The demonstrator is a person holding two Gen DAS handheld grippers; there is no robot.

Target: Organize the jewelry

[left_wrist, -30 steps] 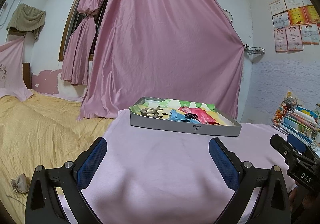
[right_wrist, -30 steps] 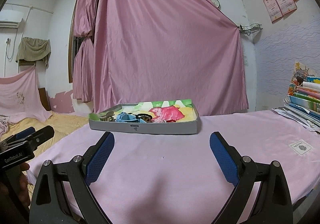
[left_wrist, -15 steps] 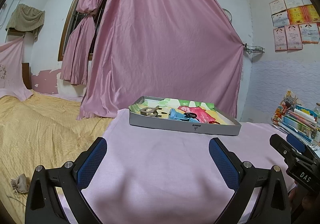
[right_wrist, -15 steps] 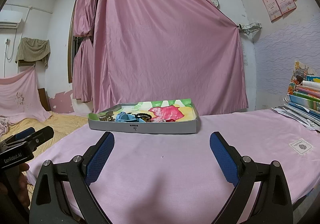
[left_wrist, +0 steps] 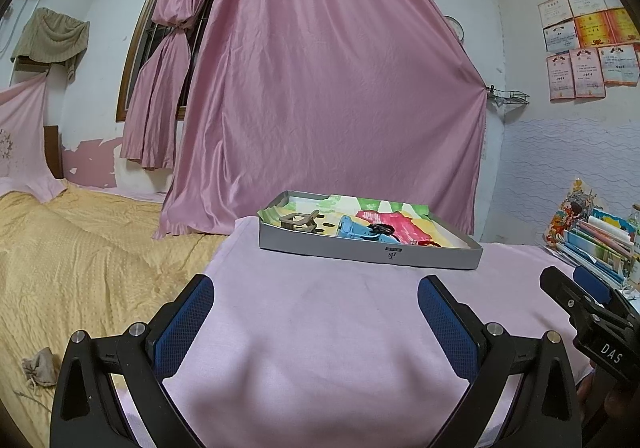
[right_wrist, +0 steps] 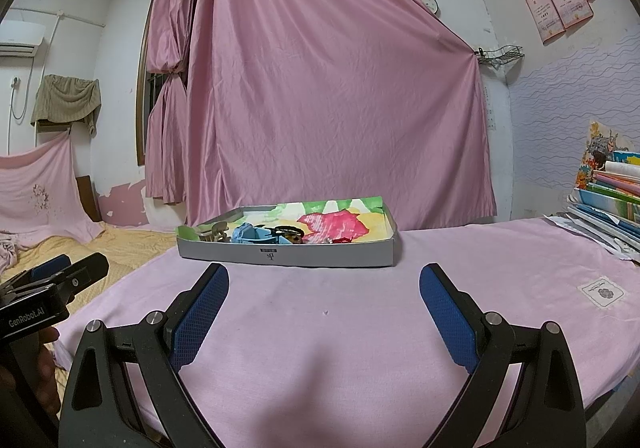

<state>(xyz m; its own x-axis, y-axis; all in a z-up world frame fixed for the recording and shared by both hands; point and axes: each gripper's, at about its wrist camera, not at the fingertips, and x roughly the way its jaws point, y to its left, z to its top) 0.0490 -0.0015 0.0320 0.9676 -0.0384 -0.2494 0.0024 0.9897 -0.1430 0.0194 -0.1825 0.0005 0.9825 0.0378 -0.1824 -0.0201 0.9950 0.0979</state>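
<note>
A shallow grey tray (left_wrist: 368,254) with a colourful paper lining stands at the far side of a pink-covered table (left_wrist: 320,320). In it lie a beige hair claw (left_wrist: 299,221), a blue clip (left_wrist: 354,229) and a dark ring-like piece (left_wrist: 380,228). The tray also shows in the right wrist view (right_wrist: 288,256), with the beige claw (right_wrist: 212,232) and the blue clip (right_wrist: 252,234). My left gripper (left_wrist: 316,300) is open and empty, well short of the tray. My right gripper (right_wrist: 324,290) is open and empty, also short of the tray.
A yellow bedspread (left_wrist: 72,260) lies to the left of the table. A pink curtain (left_wrist: 328,88) hangs behind the tray. Stacked books and papers (right_wrist: 608,204) sit at the right edge. A small white label (right_wrist: 602,291) lies on the cloth.
Both views have shifted very slightly; the tray sits almost where it was. Both grippers stay open and empty.
</note>
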